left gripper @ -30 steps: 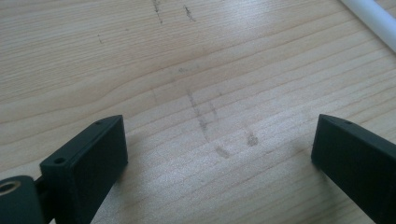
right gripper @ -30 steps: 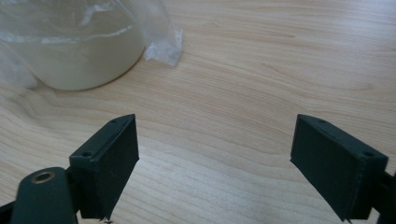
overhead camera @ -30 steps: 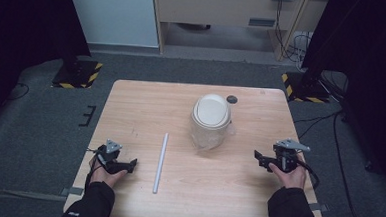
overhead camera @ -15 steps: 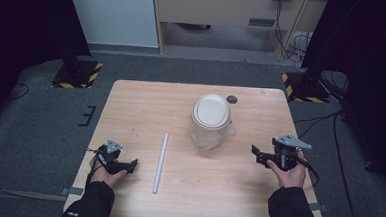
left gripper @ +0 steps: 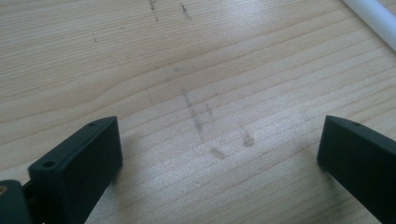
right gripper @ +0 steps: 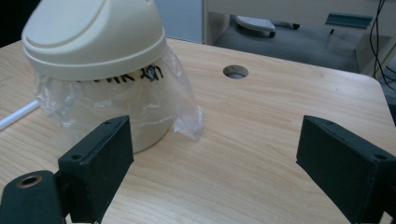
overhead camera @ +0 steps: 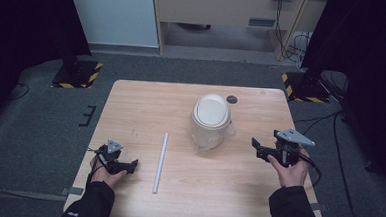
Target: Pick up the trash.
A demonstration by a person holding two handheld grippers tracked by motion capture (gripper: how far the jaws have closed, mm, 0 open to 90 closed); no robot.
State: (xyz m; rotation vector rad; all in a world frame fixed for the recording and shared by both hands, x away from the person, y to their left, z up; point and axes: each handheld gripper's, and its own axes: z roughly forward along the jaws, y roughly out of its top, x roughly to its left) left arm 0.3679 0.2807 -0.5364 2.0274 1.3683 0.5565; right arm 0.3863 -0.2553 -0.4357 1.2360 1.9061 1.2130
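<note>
Low in the high view, the left gripper (overhead camera: pixel 128 166) lies flat at lower left, the right gripper (overhead camera: pixel 260 149) raised at right; both gape wide, empty. The white tube (overhead camera: pixel 160 163) runs near-to-far, centre-left. Beyond stands the lidded bin (overhead camera: pixel 210 120), upright, centre.

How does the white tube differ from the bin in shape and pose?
The tube is thin and long and lies flat; the bin is wide, domed and stands upright. The tube is bare, while clear plastic film hangs around the bin below its lid. Both are pale, rest on the table, and no gripper touches them.
</note>
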